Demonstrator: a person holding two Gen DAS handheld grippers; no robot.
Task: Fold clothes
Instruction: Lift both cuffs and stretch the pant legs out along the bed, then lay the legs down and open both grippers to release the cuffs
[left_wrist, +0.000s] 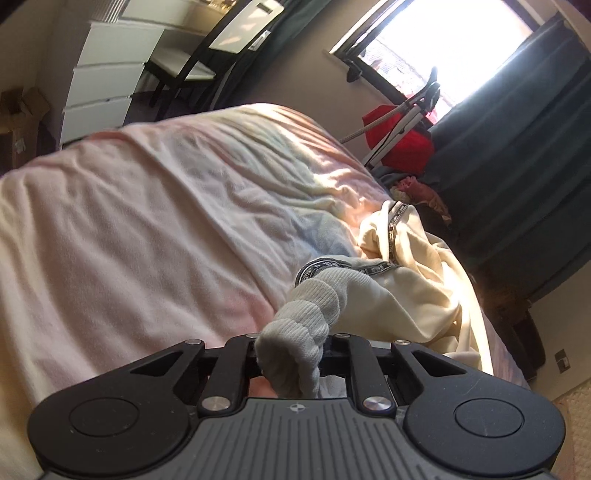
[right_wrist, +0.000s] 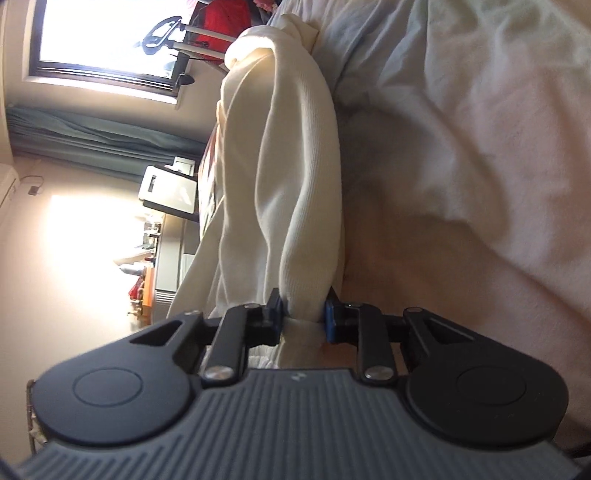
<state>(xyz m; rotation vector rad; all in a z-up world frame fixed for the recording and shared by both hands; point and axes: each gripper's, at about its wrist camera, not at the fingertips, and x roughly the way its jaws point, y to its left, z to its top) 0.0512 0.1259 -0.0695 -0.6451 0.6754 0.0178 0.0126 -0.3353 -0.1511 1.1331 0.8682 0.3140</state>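
Ribbed cuff (left_wrist: 306, 325) of cream garment (left_wrist: 413, 277) bunched in left gripper (left_wrist: 291, 354), jaws clamped narrow on it. Right gripper (right_wrist: 303, 317) pinches another ribbed stretch (right_wrist: 295, 206) of same garment, jaws narrow. One garment, two grippers. Rest lies on pink bedspread (left_wrist: 129, 221); window (left_wrist: 443, 48), dark curtains (left_wrist: 517, 147) behind.

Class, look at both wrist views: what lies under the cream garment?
Under the cream garment lies the pink blanket covering the bed. Both tongs, left and right, grip the fabric. Anything beneath the bunched folds is hidden.
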